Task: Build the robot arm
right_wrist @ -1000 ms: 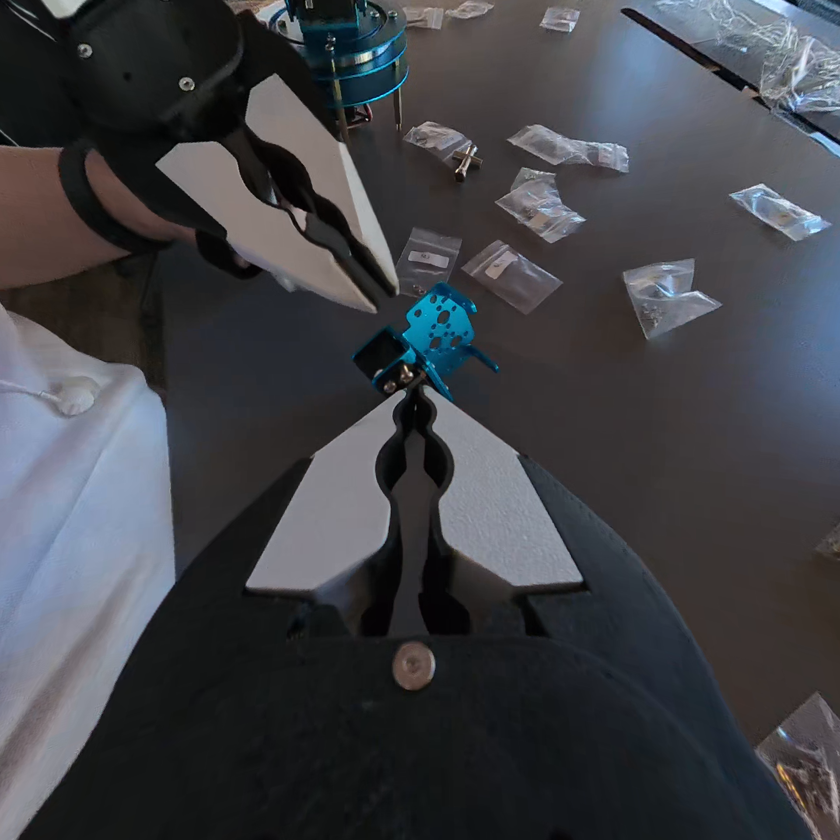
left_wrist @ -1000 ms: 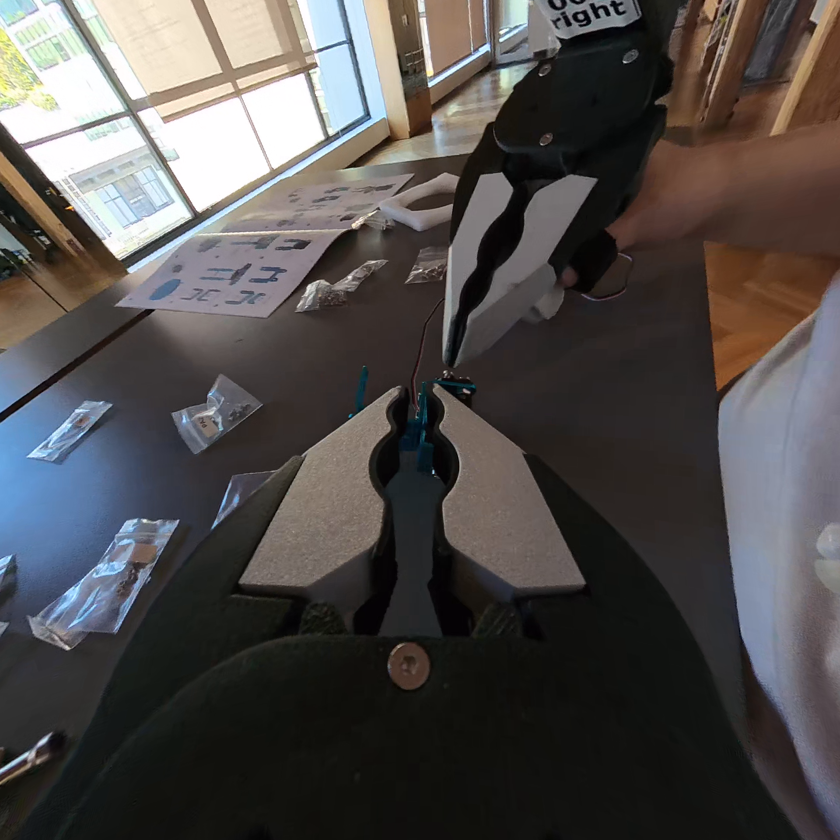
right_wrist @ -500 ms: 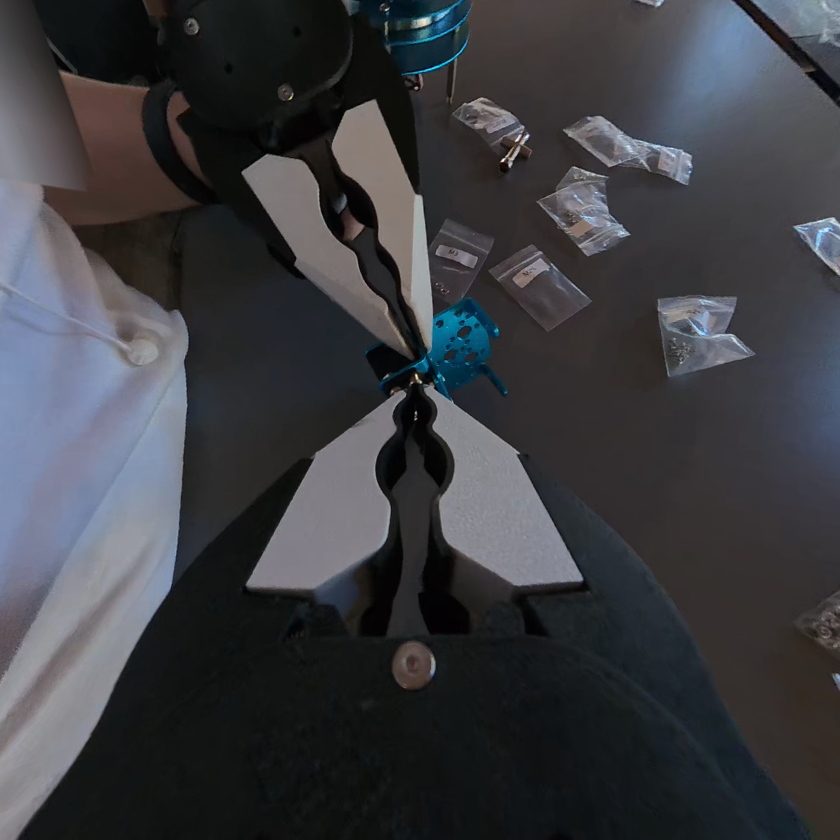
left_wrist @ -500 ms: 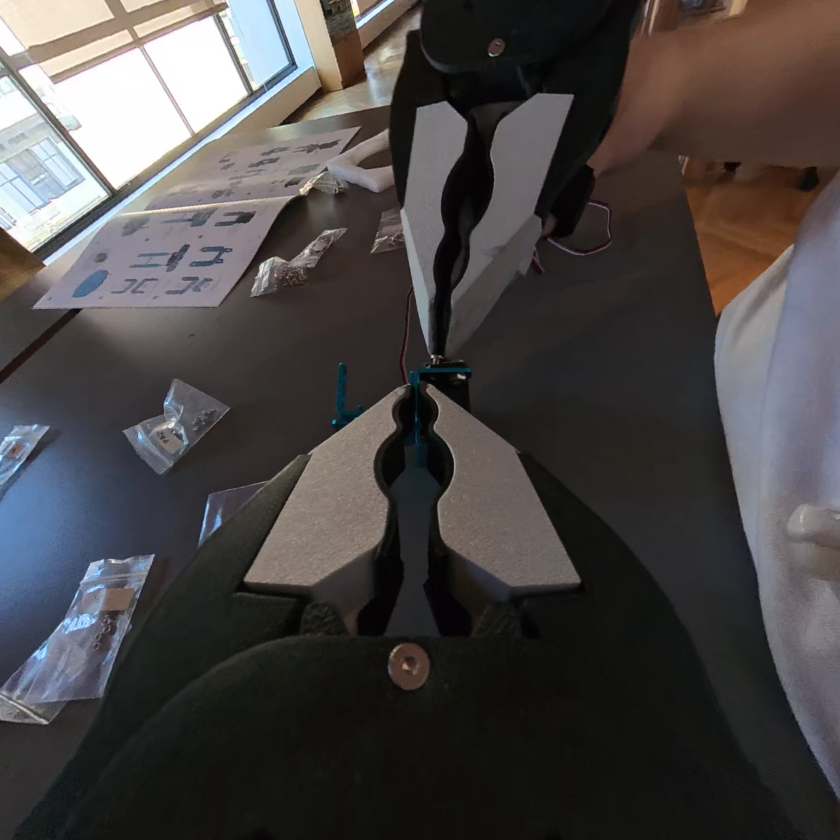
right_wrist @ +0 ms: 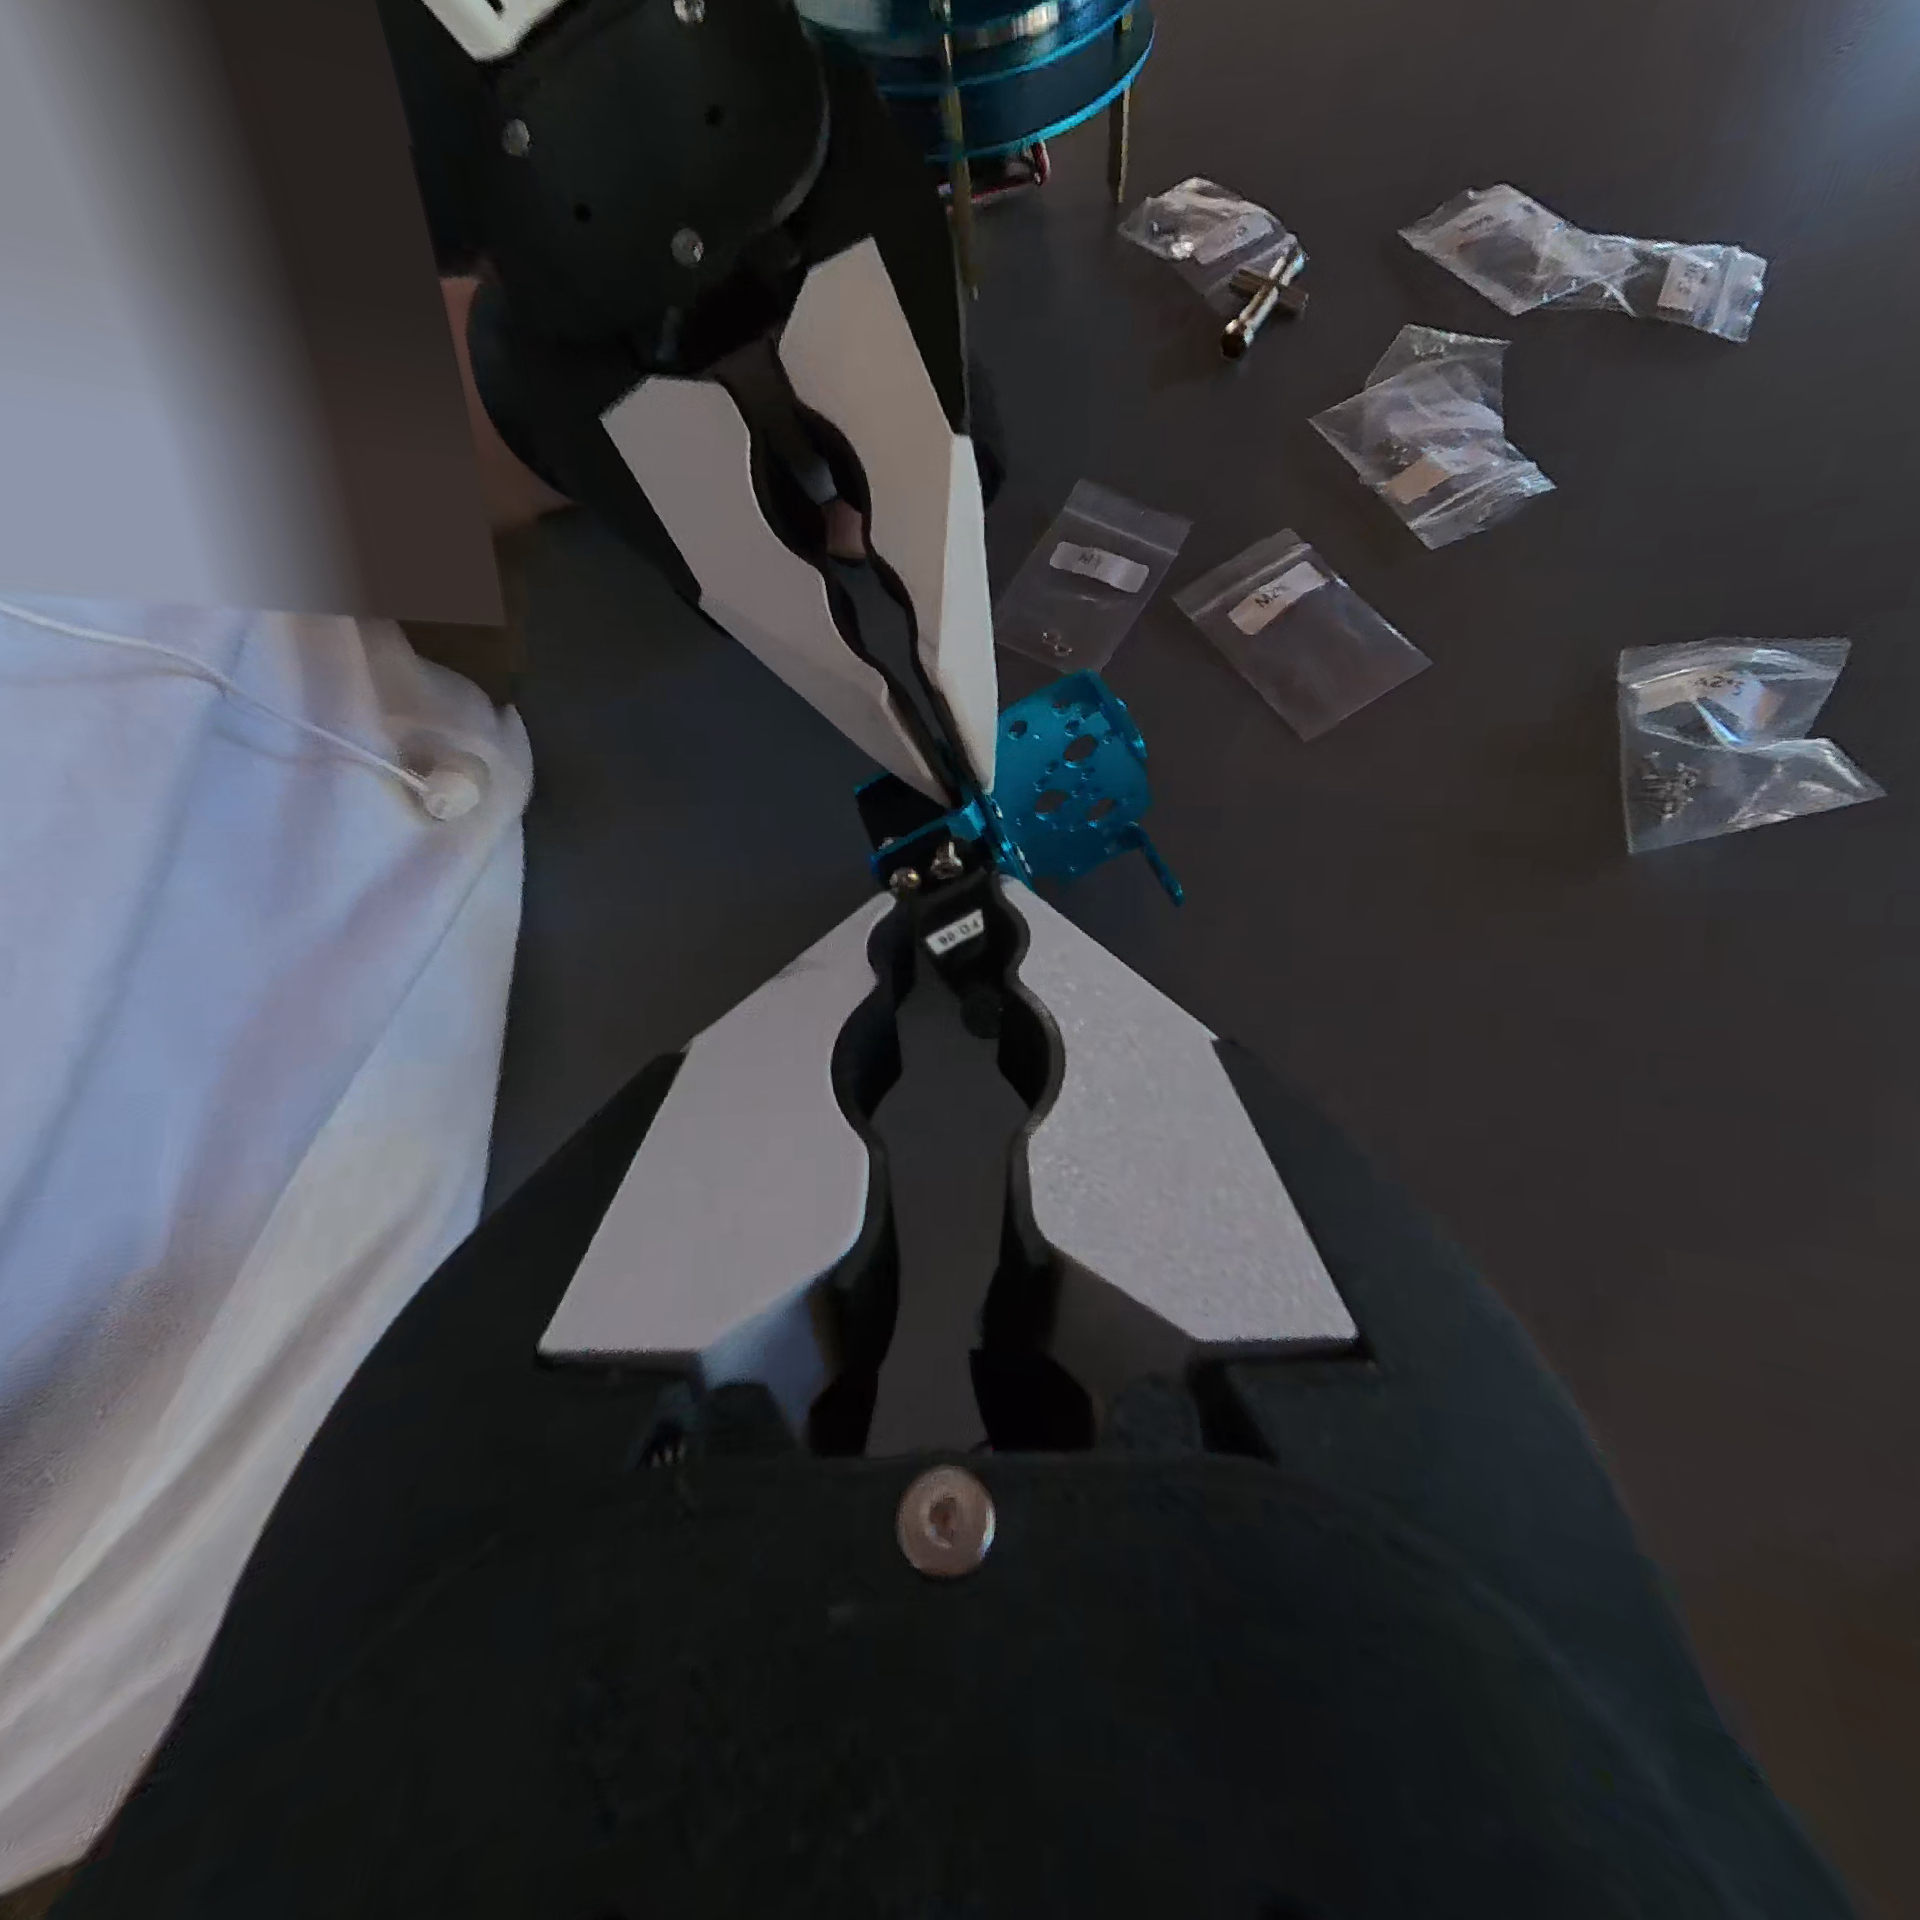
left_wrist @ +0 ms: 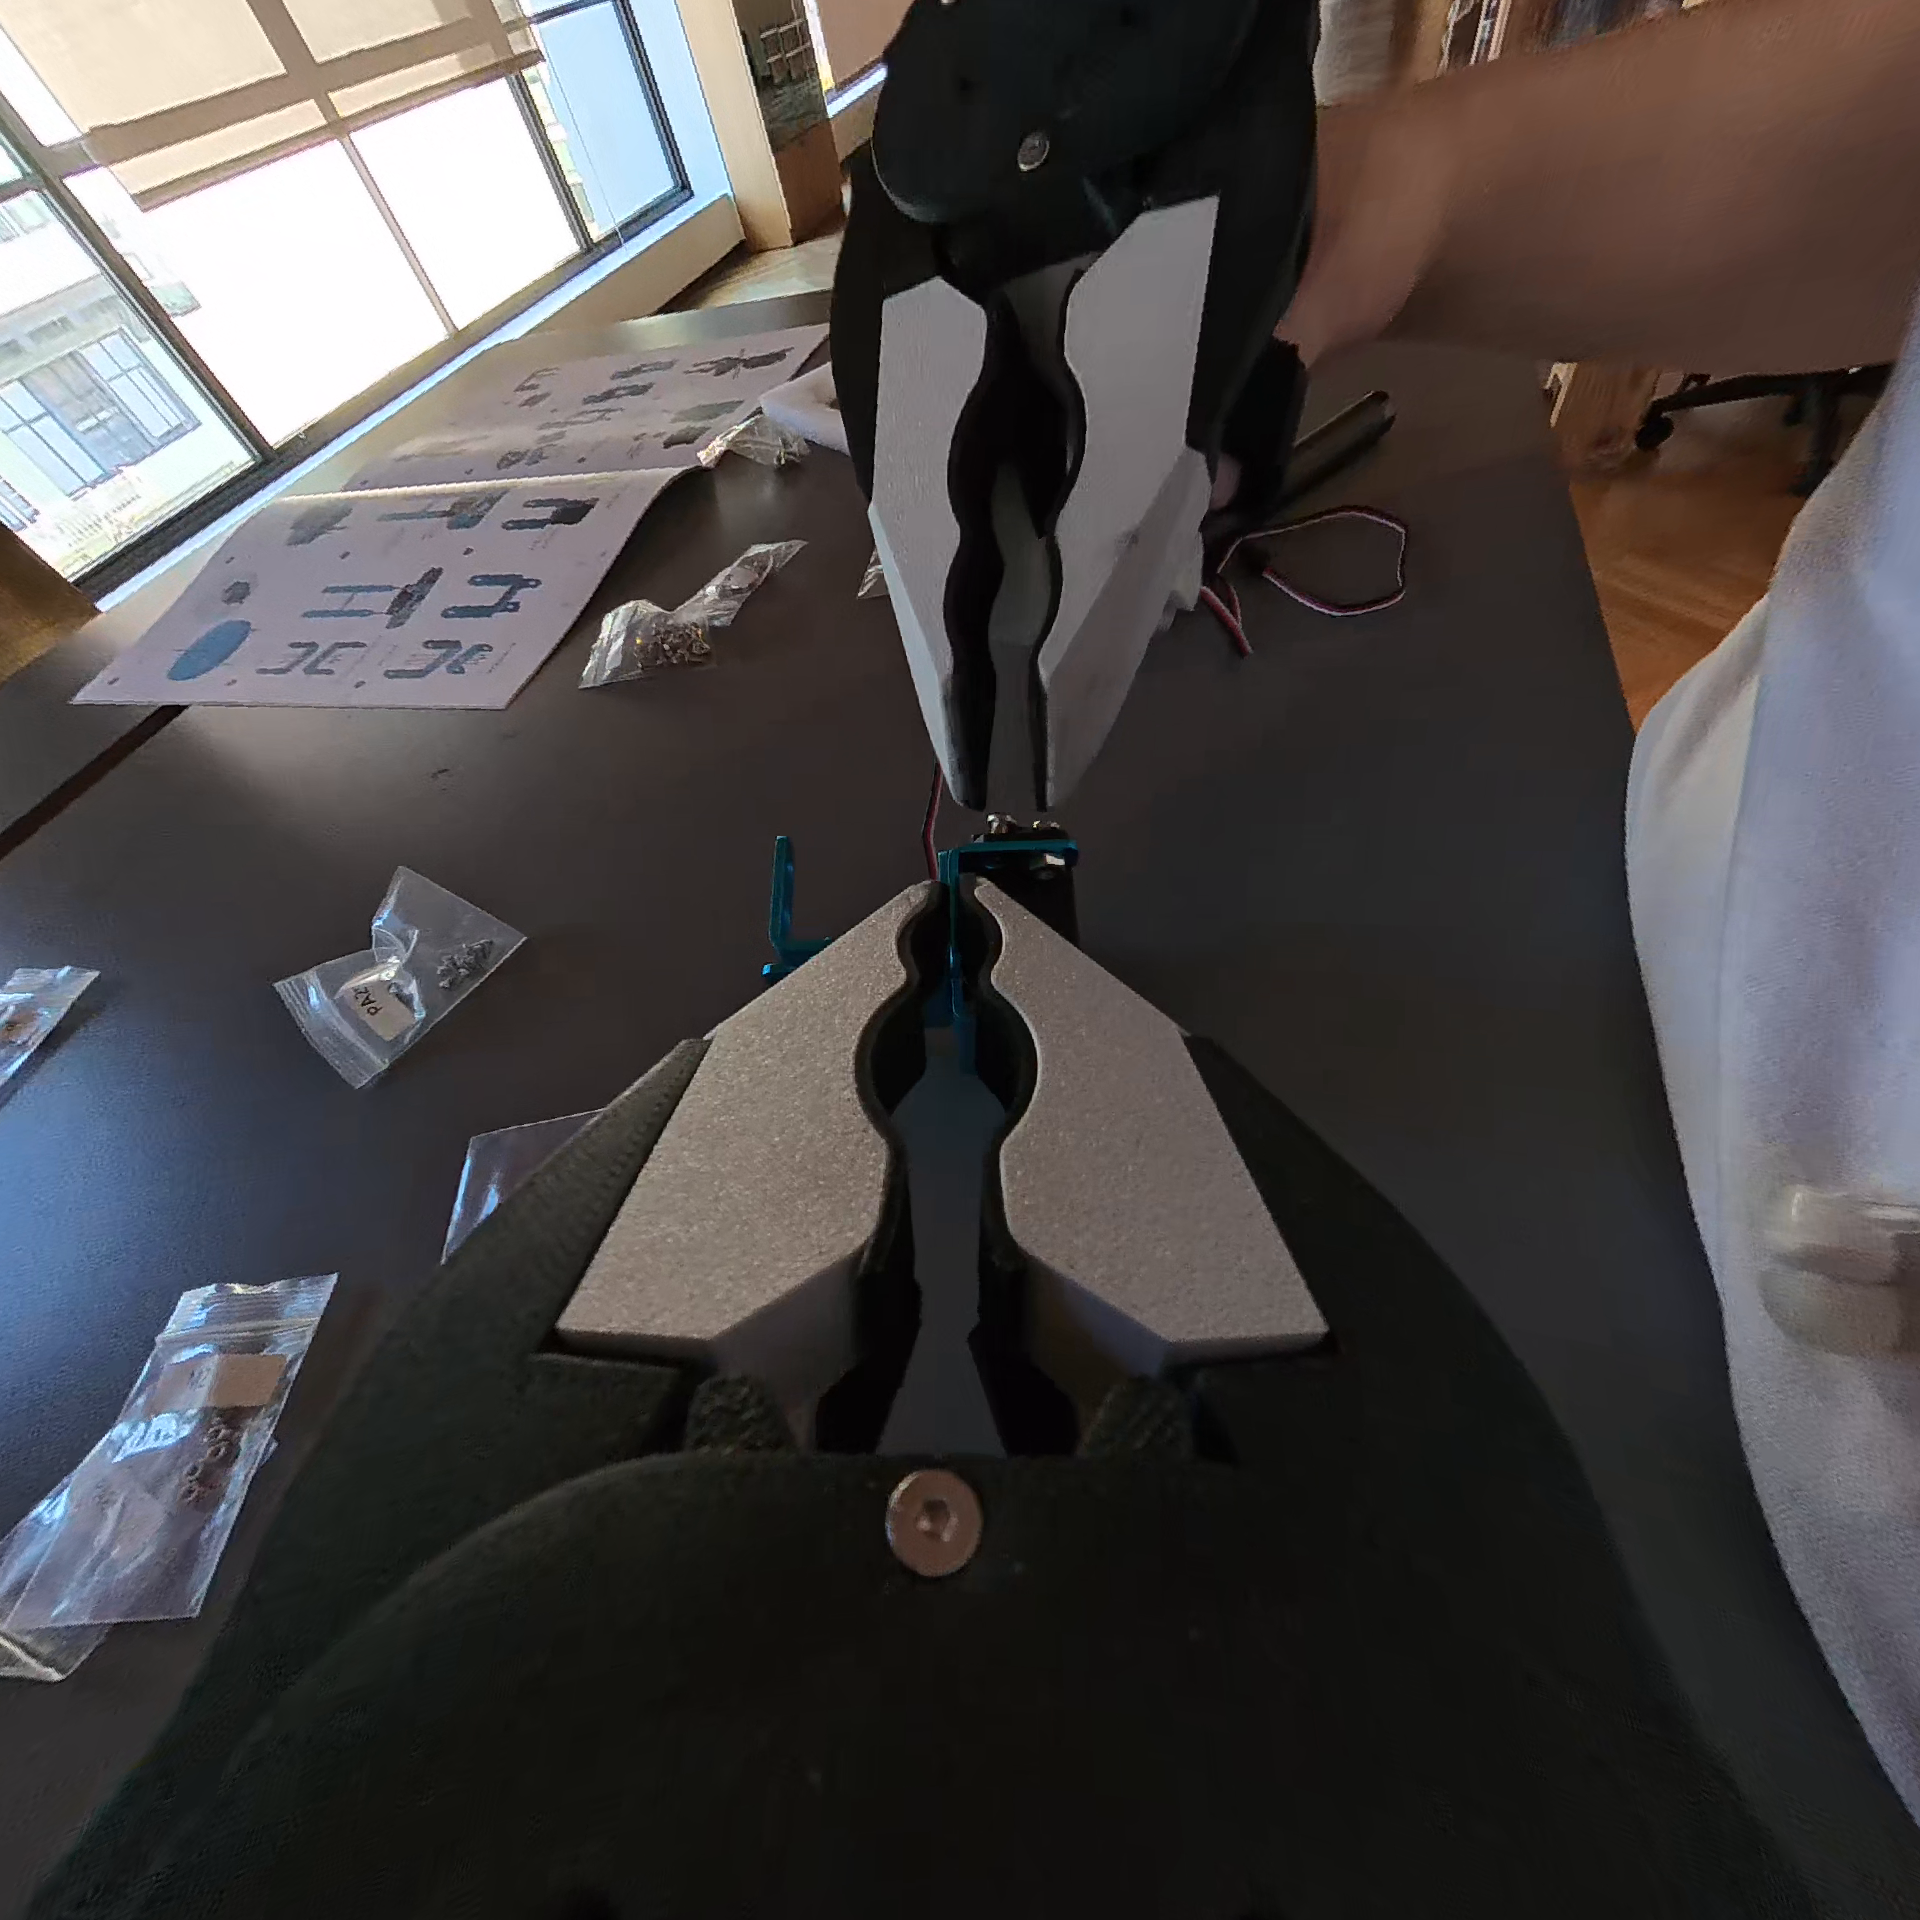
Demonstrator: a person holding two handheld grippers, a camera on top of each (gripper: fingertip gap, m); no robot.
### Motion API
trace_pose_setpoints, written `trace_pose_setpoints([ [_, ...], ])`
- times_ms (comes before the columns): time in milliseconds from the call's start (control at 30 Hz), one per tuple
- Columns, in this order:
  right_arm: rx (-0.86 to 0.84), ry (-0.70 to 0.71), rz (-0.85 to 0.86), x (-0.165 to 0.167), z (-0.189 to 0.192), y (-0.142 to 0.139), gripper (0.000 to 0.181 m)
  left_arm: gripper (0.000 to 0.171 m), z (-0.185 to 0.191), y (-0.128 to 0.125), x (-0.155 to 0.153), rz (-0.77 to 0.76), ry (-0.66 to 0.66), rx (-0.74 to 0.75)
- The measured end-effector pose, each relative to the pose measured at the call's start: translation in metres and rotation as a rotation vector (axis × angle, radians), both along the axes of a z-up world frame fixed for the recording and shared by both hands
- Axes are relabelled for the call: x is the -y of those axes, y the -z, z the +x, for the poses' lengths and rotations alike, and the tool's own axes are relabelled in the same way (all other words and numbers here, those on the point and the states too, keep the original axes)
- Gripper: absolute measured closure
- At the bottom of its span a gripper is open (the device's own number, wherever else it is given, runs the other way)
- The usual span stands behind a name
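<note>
Gripping blue bracket [left_wrist: 954,956] edge, both grippers.

A blue metal bracket [right_wrist: 1070,774], drilled with round holes, is fixed by screws to a small black motor [right_wrist: 961,961] with a red wire. The left tool [left_wrist: 958,896] pinches the bracket's thin edge; the right tool [right_wrist: 958,894] grips the motor, above the dark surface [right_wrist: 1455,1039].
</note>
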State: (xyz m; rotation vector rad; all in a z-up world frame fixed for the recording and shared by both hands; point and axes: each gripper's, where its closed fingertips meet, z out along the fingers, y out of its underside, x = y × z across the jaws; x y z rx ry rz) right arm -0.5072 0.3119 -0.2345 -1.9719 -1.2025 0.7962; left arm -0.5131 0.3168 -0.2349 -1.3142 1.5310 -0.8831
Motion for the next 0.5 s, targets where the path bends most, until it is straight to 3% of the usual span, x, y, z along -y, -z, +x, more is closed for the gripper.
trace_pose_setpoints([
  [100, -0.067, 0.024, -0.033, -0.0020, -0.0038, -0.0061, 0.170, 0.170, 0.0000, -0.0001, -0.0002, 0.000, -0.001, 0.000],
  [500, -0.071, 0.017, -0.096, -0.0002, -0.0061, -0.0011, 0.176, 0.170, -0.0005, 0.0002, 0.0014, 0.018, 0.007, 0.000],
])
